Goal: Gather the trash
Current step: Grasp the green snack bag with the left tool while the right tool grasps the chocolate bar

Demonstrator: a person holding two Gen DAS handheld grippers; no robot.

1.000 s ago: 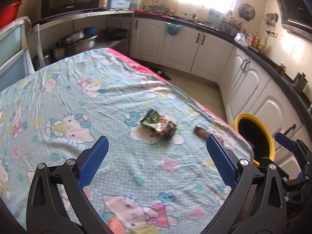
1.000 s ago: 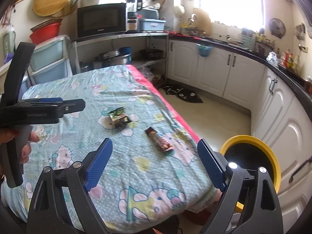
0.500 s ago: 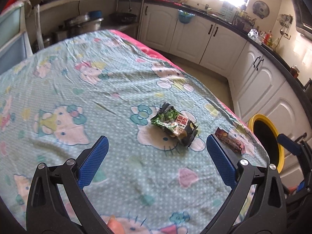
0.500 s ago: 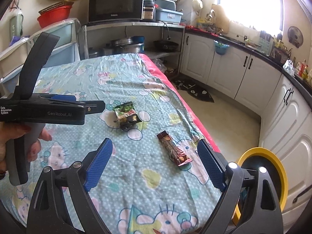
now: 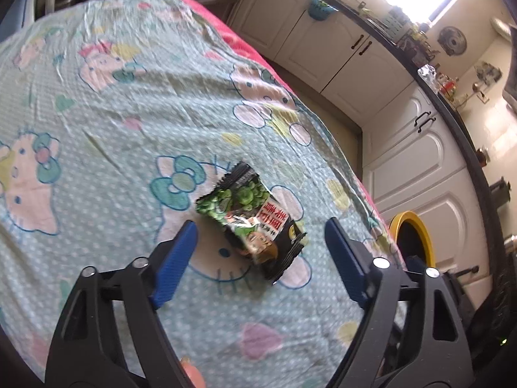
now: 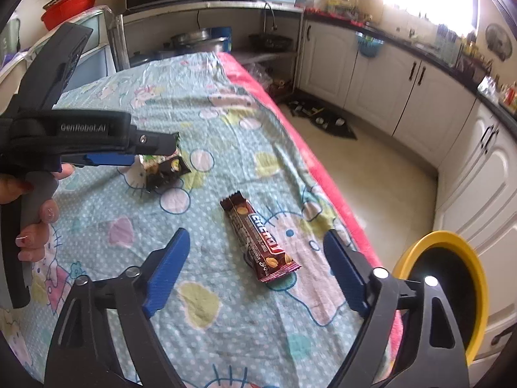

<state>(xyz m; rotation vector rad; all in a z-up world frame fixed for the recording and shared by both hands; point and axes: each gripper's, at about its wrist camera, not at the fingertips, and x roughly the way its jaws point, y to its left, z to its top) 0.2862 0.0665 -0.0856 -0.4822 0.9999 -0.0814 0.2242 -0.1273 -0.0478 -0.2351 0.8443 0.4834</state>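
Observation:
A green and black snack packet (image 5: 250, 220) lies flat on the cartoon-print tablecloth (image 5: 97, 113). My left gripper (image 5: 261, 232) hangs just above it with the packet between its blue pads; its jaws are closing but the pads do not touch it. A brown chocolate-bar wrapper (image 6: 258, 239) lies nearer the table's right edge. My right gripper (image 6: 257, 245) is over the wrapper, jaws closing, pads on either side and apart from it. In the right wrist view the left gripper (image 6: 155, 148) hides part of the packet (image 6: 164, 169).
A black bin with a yellow rim (image 6: 452, 294) stands on the floor by the table's right edge, also seen as the bin (image 5: 412, 242) in the left wrist view. White kitchen cabinets (image 6: 371, 74) line the far and right walls. A hand (image 6: 32, 213) holds the left gripper's handle.
Both grippers have come down and forward toward the table. The packet now sits between the left pads and the wrapper between the right pads. Both pairs of jaws have narrowed.

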